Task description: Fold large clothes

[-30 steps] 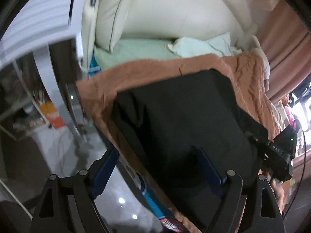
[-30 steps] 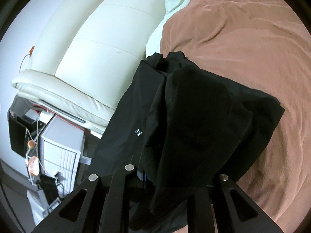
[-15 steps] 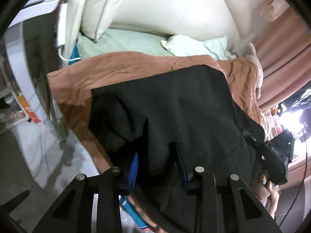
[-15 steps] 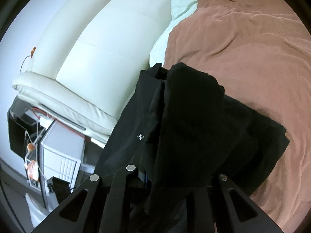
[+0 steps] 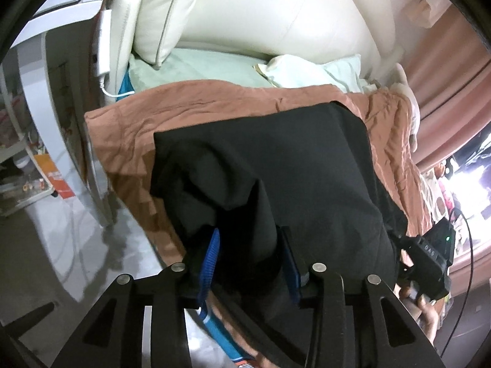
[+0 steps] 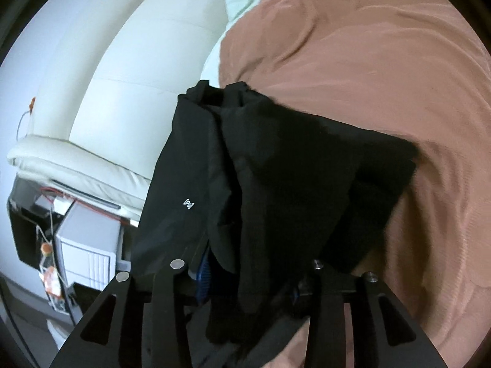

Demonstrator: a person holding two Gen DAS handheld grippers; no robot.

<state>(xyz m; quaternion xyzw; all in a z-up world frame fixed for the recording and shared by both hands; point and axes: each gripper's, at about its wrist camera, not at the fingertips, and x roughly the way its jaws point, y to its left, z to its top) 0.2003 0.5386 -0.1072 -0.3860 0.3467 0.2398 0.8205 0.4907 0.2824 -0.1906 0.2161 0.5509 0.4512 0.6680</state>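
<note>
Both sets of jaws are clenched on a black garment (image 5: 276,165): the left gripper (image 5: 250,260) at lower centre, the right gripper (image 6: 248,279) likewise. The garment drapes over a brown blanket (image 6: 383,61) on the bed, mid-frame, below a cream headboard (image 5: 276,9).

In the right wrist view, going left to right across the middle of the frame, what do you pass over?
White wall → cream padded headboard → black garment, bunched in the right gripper, whose jaws pinch its folds → brown bedspread.
</note>
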